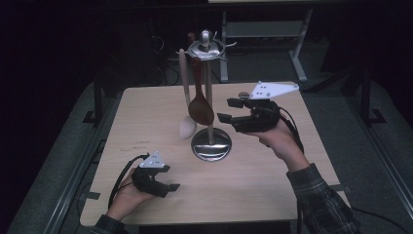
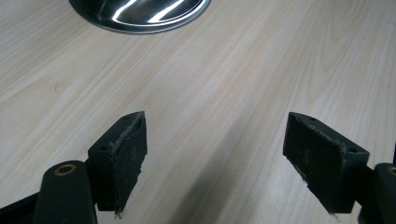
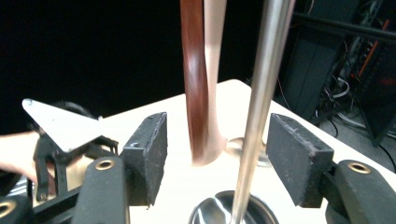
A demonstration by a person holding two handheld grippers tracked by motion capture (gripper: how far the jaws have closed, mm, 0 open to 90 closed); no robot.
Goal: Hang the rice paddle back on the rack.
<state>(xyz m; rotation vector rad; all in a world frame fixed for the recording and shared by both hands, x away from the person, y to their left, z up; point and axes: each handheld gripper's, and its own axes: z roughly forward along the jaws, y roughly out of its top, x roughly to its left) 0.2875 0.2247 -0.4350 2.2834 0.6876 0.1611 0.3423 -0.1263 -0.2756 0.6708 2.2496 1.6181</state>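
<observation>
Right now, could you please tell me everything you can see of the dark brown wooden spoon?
The dark brown wooden spoon hangs bowl-down from the top ring of the metal stand, beside a paler spoon. Its slim handle widens into a glossy oval bowl that ends above the stand's round base. It looks like polished wood. The right gripper is nearby, open, not touching it.

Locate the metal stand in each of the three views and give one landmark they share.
High view: the stand rises at the table's centre, two spoons hanging from its top, round base at the bottom.
Left gripper view: part of its shiny base sits at the top edge, left of centre.
Right gripper view: its pole runs from the top down to the base, right of centre, beyond the jaws.
Shared landmark: the round base.
</observation>
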